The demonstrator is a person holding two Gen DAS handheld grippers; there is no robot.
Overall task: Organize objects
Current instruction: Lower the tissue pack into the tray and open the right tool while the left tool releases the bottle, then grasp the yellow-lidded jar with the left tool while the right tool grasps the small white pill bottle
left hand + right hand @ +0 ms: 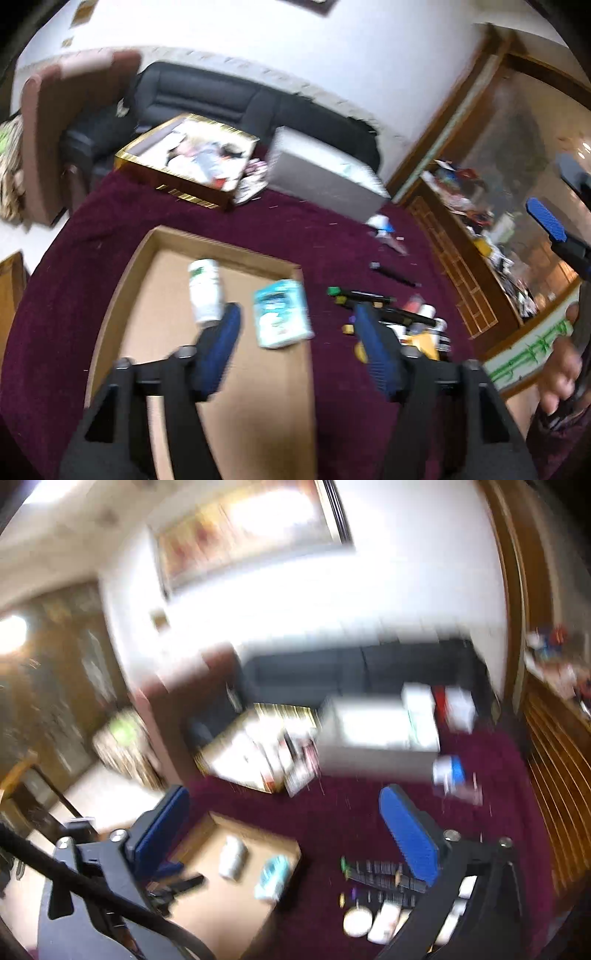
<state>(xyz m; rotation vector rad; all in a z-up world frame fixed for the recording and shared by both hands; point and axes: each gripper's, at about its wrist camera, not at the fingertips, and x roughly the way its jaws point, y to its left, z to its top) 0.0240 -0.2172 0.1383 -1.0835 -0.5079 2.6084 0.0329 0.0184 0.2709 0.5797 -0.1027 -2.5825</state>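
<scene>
1. The left gripper (295, 347) hangs above the cardboard tray (236, 387), its jaws wide and holding nothing.
2. The right gripper (284, 834) is lifted high, also wide and holding nothing.
3. A white bottle (204, 290) and a teal pack (282, 314) lie inside the tray.

A matt brown cardboard tray (140, 280) lies on fuzzy maroon cloth (332, 229); the bottle (205, 291) looks smooth white plastic, the gripper pads (373, 343) ribbed blue.
</scene>
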